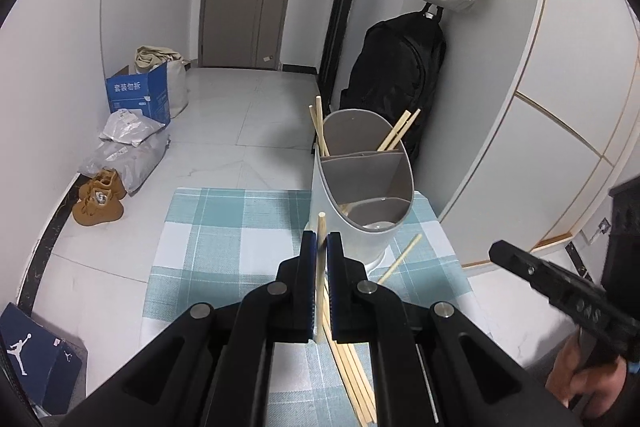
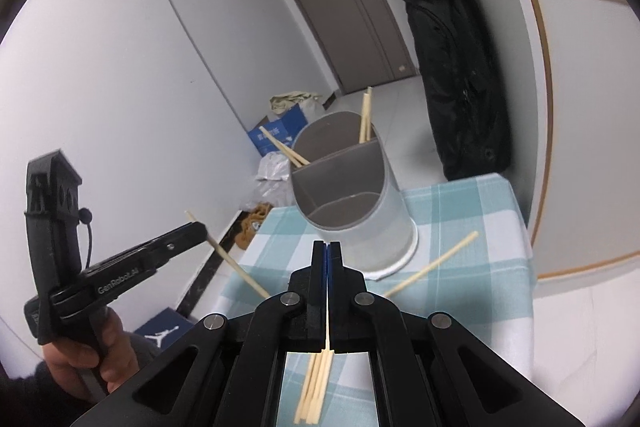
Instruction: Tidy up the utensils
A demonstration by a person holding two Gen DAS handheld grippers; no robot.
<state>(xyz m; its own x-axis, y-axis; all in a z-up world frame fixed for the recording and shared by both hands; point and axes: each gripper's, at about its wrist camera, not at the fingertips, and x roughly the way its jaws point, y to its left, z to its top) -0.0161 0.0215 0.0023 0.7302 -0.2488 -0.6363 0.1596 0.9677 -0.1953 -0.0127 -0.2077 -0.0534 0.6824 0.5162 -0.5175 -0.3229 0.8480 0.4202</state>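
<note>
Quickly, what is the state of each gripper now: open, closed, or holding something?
Left gripper: closed on one chopstick.
Right gripper: closed, nothing held.

A grey oval utensil holder (image 1: 362,187) with inner dividers stands upright on the checked cloth. Wooden chopsticks (image 1: 320,129) lean out of its far compartments toward 11 and 1 o'clock. One chopstick (image 1: 398,259) lies at its 5 o'clock, more loose chopsticks (image 1: 356,379) nearer.

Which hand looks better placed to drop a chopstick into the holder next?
Left, probably. The left gripper is shut on one chopstick, lifted just before the holder. The right gripper is shut with nothing clearly held.
</note>
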